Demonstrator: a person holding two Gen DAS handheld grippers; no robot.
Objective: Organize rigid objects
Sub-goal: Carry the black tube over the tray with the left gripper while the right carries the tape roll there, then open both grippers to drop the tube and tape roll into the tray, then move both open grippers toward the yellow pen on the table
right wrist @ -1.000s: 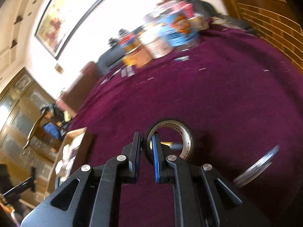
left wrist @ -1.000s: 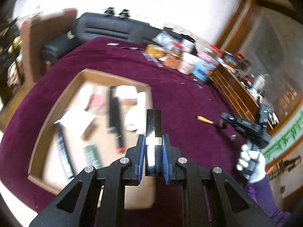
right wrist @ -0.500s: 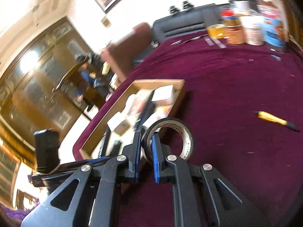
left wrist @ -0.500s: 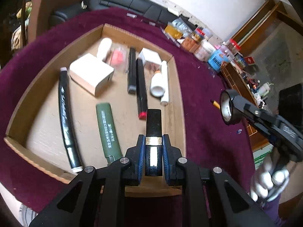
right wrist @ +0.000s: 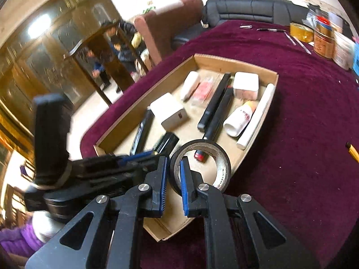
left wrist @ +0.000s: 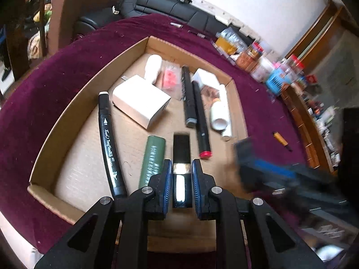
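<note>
My left gripper (left wrist: 181, 165) is shut on a black rectangular tube with a gold band (left wrist: 181, 148). It hangs low over the near middle of a cardboard tray (left wrist: 51, 201), between a green tube (left wrist: 152, 157) and a red-capped marker (left wrist: 202, 121). My right gripper (right wrist: 174, 163) is shut on the wall of a black tape roll (right wrist: 221, 163), one finger inside the ring. The roll hangs over the near right part of the tray (right wrist: 233, 66). In the right wrist view the left gripper (right wrist: 139, 157) shows blurred, close on the left.
The tray also holds a black marker (left wrist: 110, 145), a white box (left wrist: 141, 100), a white bottle (left wrist: 218, 114) and several small items. A yellow-handled tool (right wrist: 352, 152) lies on the maroon cloth to the right. Jars (left wrist: 264, 67) crowd the far right edge.
My left gripper has sunk closer to the tray with the tube. My right gripper has carried the tape roll leftward from the open cloth to above the tray, rolling as it went.
</note>
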